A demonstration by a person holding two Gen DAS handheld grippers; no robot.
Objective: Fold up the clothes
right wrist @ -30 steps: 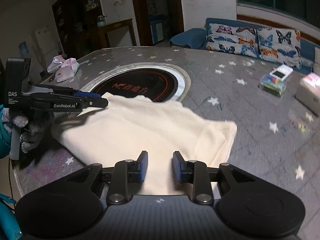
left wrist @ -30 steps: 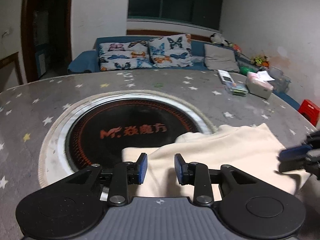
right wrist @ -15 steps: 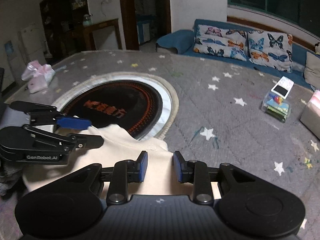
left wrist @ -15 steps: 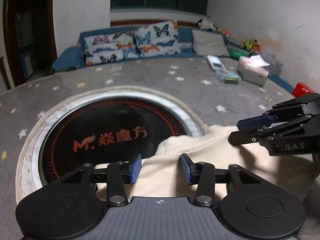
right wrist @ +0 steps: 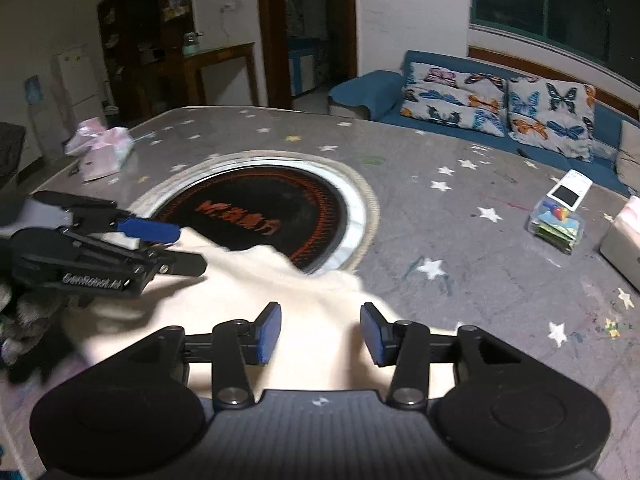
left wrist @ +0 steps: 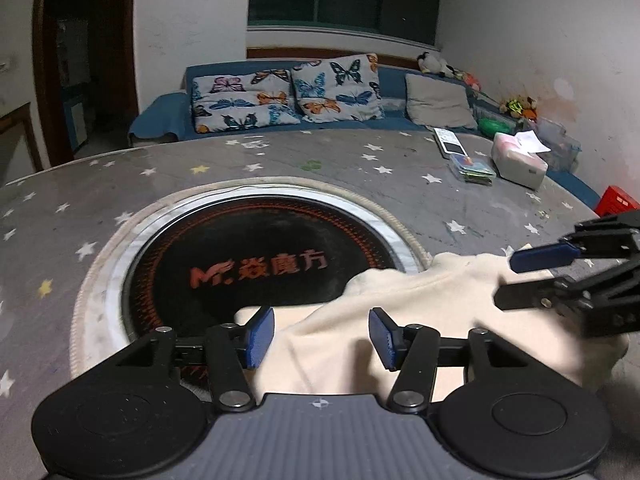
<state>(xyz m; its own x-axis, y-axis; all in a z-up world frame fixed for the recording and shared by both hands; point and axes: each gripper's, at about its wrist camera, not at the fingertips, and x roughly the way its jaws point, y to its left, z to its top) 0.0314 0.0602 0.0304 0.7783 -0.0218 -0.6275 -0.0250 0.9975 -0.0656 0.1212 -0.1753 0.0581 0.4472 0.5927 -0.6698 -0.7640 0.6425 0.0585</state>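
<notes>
Cream garment (left wrist: 400, 312), grey star-dotted bench (left wrist: 240, 168), black-and-orange centre disc (left wrist: 256, 264), blue sofa (right wrist: 520, 140) with butterfly cushions (left wrist: 288, 96).

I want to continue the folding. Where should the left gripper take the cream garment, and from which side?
Probably the raised fold of the cream garment just ahead of the left gripper, approached from the near side; its opening jaws already straddle that ridge, which stands above the table.

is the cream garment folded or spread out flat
Folded: the cream garment lies bunched in doubled layers, one edge overlapping the black round inset.
</notes>
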